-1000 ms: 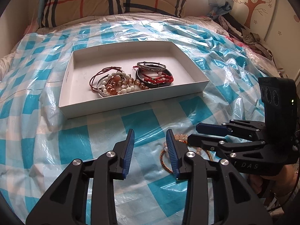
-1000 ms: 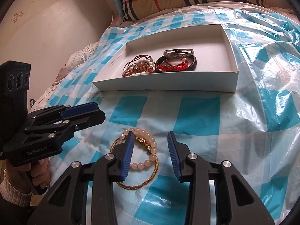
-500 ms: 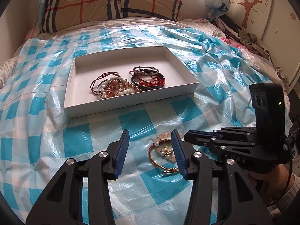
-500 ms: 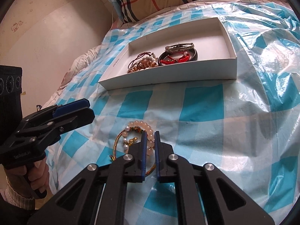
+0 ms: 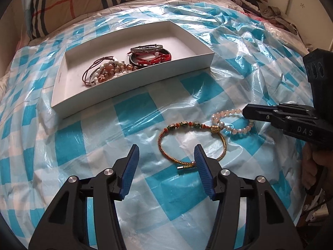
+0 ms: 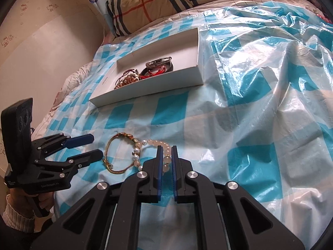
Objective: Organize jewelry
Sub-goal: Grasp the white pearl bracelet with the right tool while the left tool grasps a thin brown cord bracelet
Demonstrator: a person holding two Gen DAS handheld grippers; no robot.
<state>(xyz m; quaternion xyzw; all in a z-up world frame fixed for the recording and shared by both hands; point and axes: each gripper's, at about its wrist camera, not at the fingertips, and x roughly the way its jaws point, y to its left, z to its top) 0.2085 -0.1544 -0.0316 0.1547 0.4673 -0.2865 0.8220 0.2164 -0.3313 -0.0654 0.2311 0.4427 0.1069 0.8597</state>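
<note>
A pink bead bracelet (image 5: 228,112) (image 6: 155,143) and a gold braided cord bracelet (image 5: 166,153) (image 6: 108,148) lie tangled on the blue-checked plastic sheet. My right gripper (image 6: 165,149) (image 5: 245,110) is shut on the pink bead bracelet. My left gripper (image 5: 165,153) (image 6: 94,148) is open and empty, its fingers either side of the near part of the cord bracelet. A white tray (image 5: 62,77) (image 6: 179,76) further back holds several bracelets (image 5: 149,56).
Plaid pillows (image 5: 87,2) lie at the head of the bed. Clothes (image 5: 268,8) are piled at the far right. A wall (image 6: 41,41) runs along the bed's left side. The plastic sheet (image 6: 260,73) is crumpled on the right.
My right gripper closed on the pink bead bracelet and pulled it right, stretching the pair apart. My left gripper opened wider and moved over the cord bracelet.
</note>
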